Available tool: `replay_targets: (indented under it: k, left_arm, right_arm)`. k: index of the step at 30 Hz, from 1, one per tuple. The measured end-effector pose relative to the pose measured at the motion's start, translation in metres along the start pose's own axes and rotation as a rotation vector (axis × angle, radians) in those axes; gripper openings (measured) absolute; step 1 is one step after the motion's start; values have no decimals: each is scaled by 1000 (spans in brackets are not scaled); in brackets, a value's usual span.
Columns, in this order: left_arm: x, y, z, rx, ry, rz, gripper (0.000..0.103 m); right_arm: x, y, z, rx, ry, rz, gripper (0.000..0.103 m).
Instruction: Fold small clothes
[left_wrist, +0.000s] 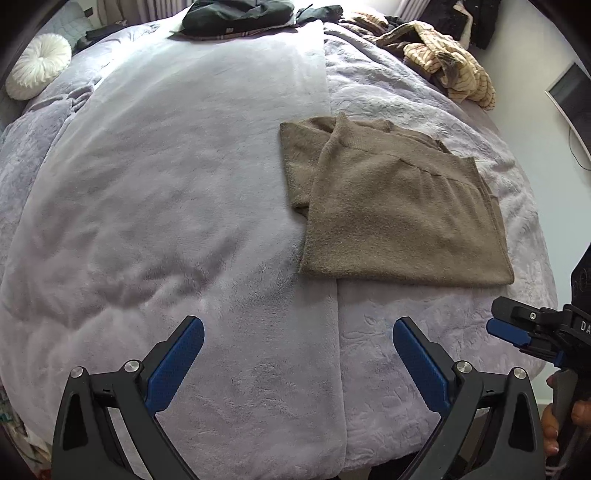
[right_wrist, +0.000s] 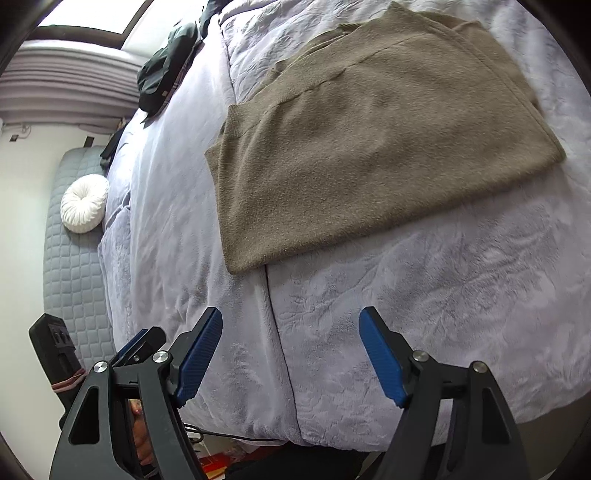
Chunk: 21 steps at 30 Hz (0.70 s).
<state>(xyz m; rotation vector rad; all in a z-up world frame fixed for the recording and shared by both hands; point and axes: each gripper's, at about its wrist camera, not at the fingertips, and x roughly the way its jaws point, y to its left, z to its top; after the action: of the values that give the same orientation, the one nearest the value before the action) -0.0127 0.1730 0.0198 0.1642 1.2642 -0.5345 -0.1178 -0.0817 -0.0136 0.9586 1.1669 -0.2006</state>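
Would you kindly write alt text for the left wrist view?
A folded brown sweater lies on a lilac blanket-covered bed, beyond the open, empty left gripper. A white round cushion and piled clothes sit at the far edge.

Daylit bedroom: lilac-blanketed bed (left_wrist: 184, 184), white walls (left_wrist: 524, 74), round cushion (left_wrist: 38, 66).

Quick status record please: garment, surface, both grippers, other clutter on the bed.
garment: brown fuzzy knit sweater, folded flat, sleeve laid across
surface: lilac plush blanket on bed
left gripper: open, empty, short of sweater
right gripper: open, empty, short of sweater
clutter: round white pleated cushion, dark green clothing, cream striped garment at far edge
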Motion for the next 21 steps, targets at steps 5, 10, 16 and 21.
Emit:
replay_targets:
  k: [5, 10, 16, 21]
  left_arm:
    - [-19, 5, 22, 47, -60, -5, 103]
    - [-24, 12, 52, 40, -127, -26, 103]
    - [25, 13, 60, 20, -14, -3, 103]
    - [61, 14, 60, -41, 52, -40, 103]
  right_arm:
    - [-5, -2, -3, 14, -21, -5, 79]
    - [2, -6, 1, 61, -23, 19, 79]
    - [40, -20, 15, 158, 8, 117, 79]
    - [93, -36, 31, 269, 43, 273, 79]
